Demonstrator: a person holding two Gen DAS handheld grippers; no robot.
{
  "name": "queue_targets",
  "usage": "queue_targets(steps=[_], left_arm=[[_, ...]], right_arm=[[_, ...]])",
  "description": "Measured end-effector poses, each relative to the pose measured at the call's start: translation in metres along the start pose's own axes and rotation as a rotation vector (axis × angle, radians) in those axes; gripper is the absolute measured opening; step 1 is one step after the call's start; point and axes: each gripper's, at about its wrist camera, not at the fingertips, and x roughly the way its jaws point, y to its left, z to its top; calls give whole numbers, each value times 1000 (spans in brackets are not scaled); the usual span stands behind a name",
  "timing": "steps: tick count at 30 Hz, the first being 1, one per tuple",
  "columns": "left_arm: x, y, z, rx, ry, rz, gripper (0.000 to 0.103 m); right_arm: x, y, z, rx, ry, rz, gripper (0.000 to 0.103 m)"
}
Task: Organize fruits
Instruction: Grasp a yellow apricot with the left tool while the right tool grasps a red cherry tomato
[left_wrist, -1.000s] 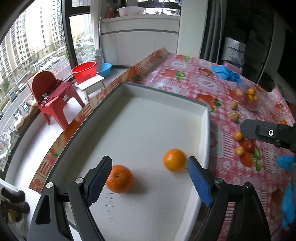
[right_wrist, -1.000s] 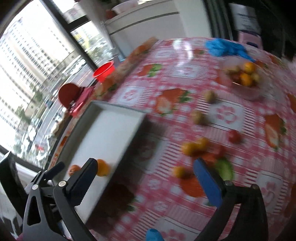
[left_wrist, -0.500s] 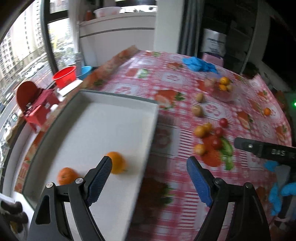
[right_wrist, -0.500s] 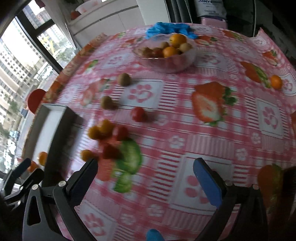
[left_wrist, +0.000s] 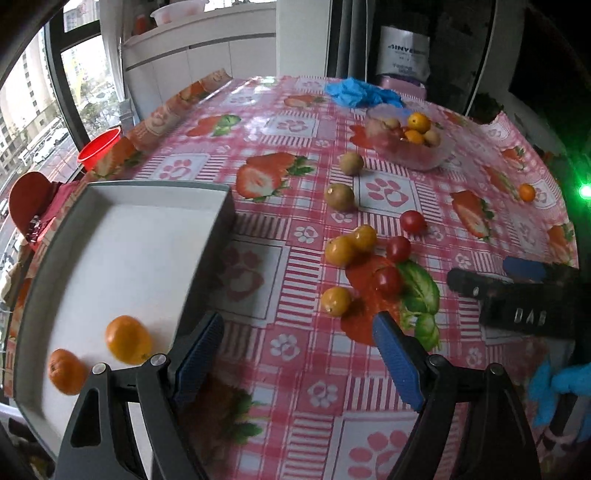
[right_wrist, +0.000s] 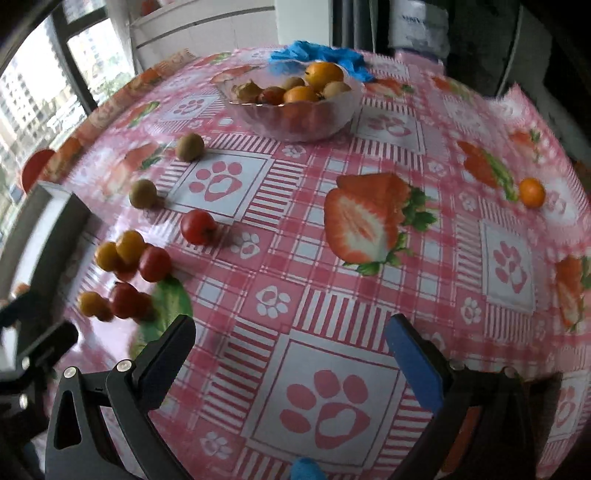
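Two oranges (left_wrist: 127, 339) lie in the near corner of a white tray (left_wrist: 159, 192) at the left. Loose fruit sits on the tablecloth: yellow tomatoes (left_wrist: 349, 244), red tomatoes (left_wrist: 398, 248), two kiwis (left_wrist: 340, 196) and a small orange (left_wrist: 526, 192) at the far right. A clear bowl (right_wrist: 295, 114) holds more fruit. My left gripper (left_wrist: 297, 360) is open and empty, above the cloth beside the tray's right wall. My right gripper (right_wrist: 290, 356) is open and empty over the cloth, right of the tomato cluster (right_wrist: 129, 273); it also shows in the left wrist view (left_wrist: 517, 291).
Blue gloves (left_wrist: 360, 92) lie behind the bowl. A red chair (left_wrist: 31, 203) and a red basin (left_wrist: 98, 149) stand on the floor beyond the table's left edge. A white counter (left_wrist: 199, 55) lies at the back.
My left gripper has swung right, from over the tray to the cloth beside it. My right gripper has moved right and forward, toward the bowl. One orange rolled in the tray.
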Motion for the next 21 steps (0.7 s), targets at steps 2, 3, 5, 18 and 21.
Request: queue_targets(steps=[2,3,5,18,21], left_arm=[[7,-4,2,9,1,13,84],[10,-5,3,14,1,14,84],[16,-8,6,23,1,18,84],[39,-16,11,50,2,19,84],[39,-14,11,51,-4,-9,74]], right_arm=[[1,2,-1,-15,-10,-11,103],[2,3,-1,-25,-15,-19,103],[2,4,-3,-36,-36,-22,103],[8,17,14,-36,-93,-34,103],[12,27,23,-48,-103,30,100]])
